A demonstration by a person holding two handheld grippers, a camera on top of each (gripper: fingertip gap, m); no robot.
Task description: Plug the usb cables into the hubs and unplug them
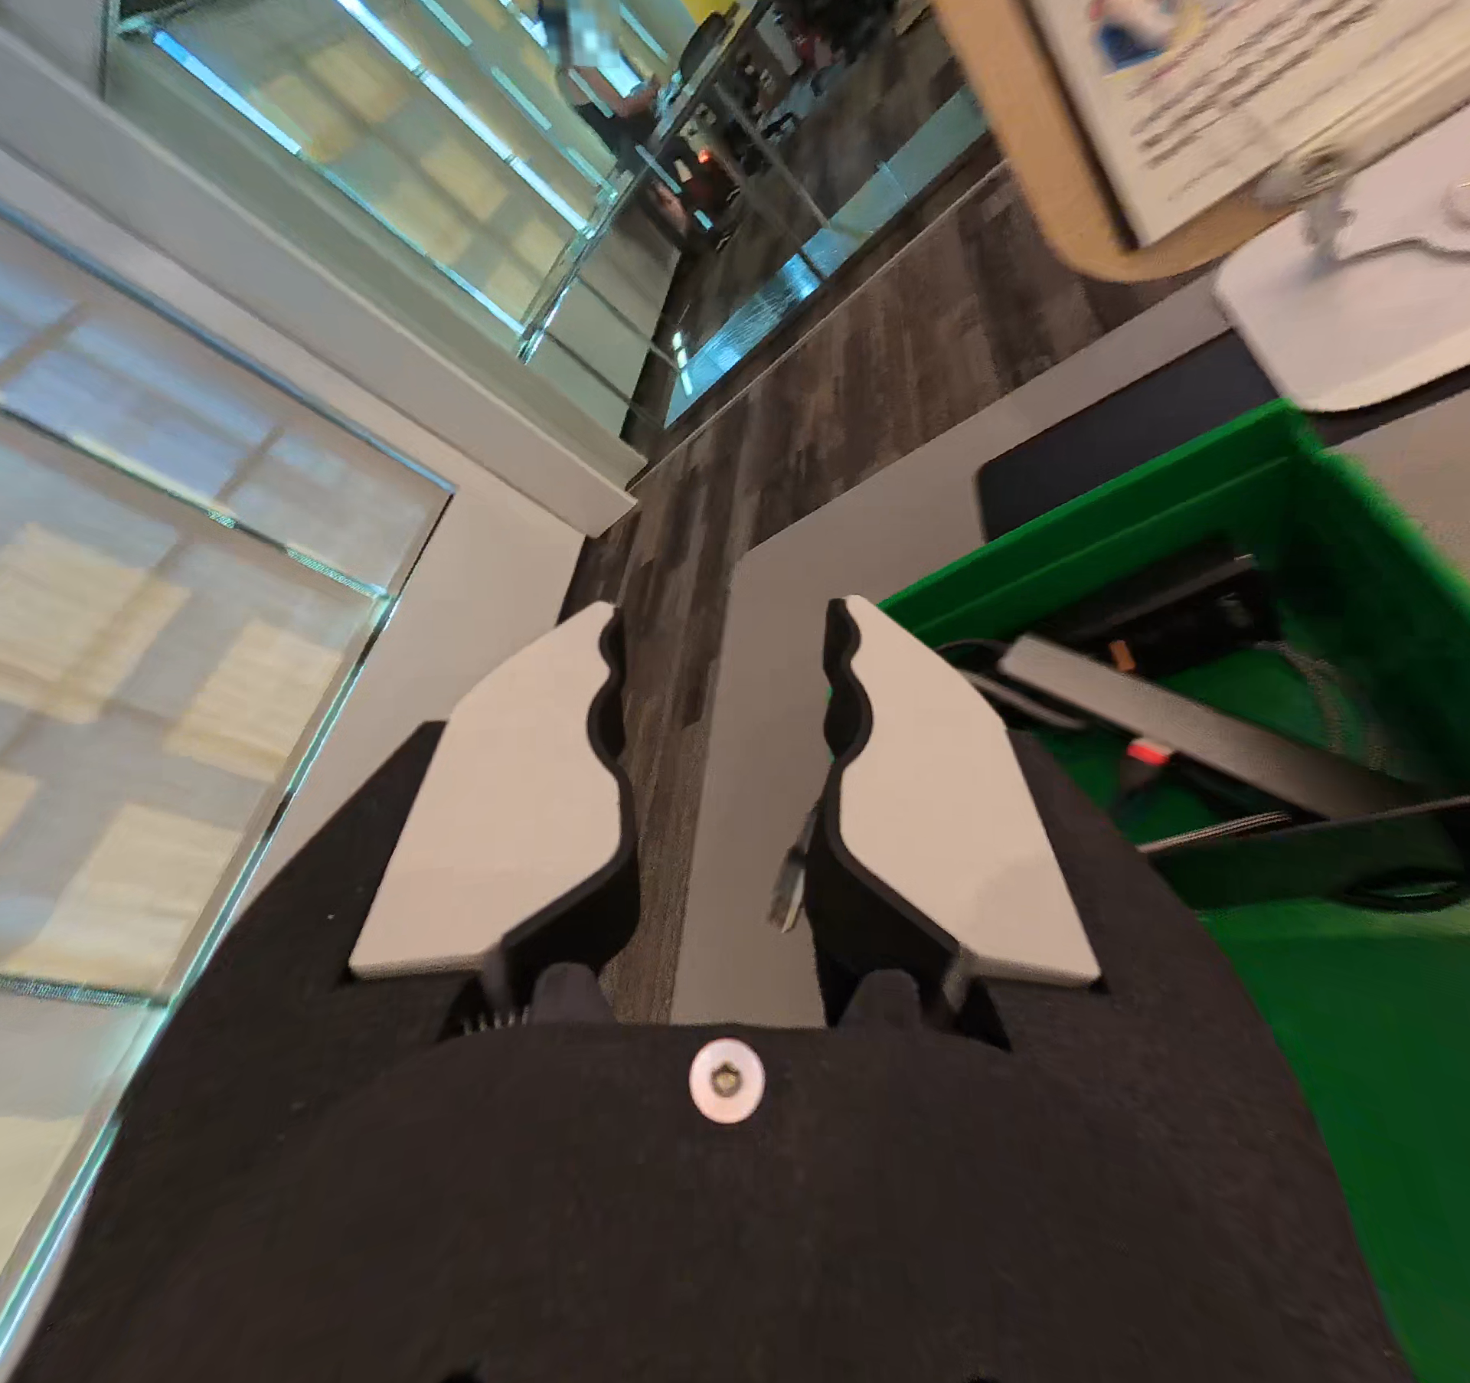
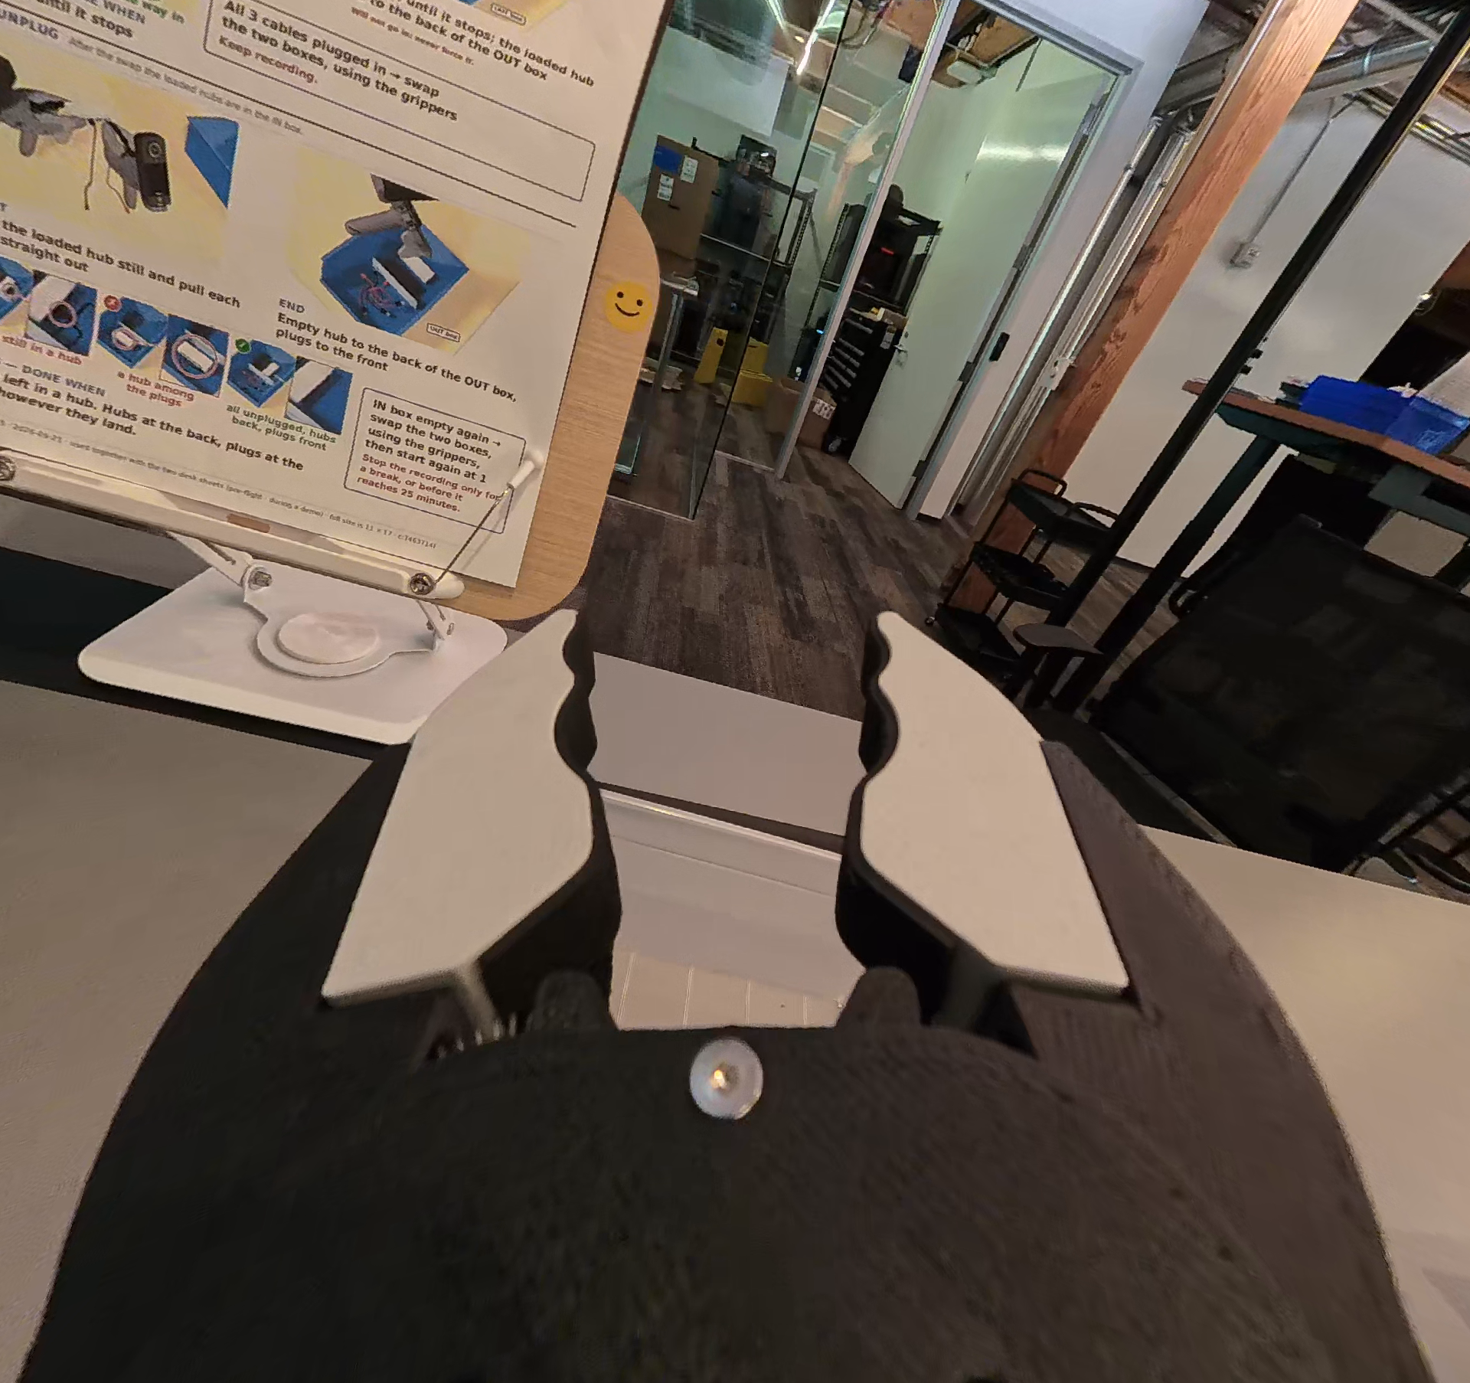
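Observation:
In the left wrist view my left gripper is open and empty, held tilted over the grey table edge. A silver USB plug shows just inside its right finger, which partly hides it. To the right is a green box holding a long grey hub, a black hub and dark cables. In the right wrist view my right gripper is open and empty. A white ridged object lies below, between its fingers; I cannot tell what it is.
An instruction sheet on a white stand backed by a wooden board stands at the far side of the table. Beyond are a carpeted floor, glass walls, a black mesh chair and a black pole. The gap from one gripper's tips to the other's is roughly 45 centimeters. The right gripper is farther from the silver USB plug, some 55 centimeters, than the left, some 15 centimeters.

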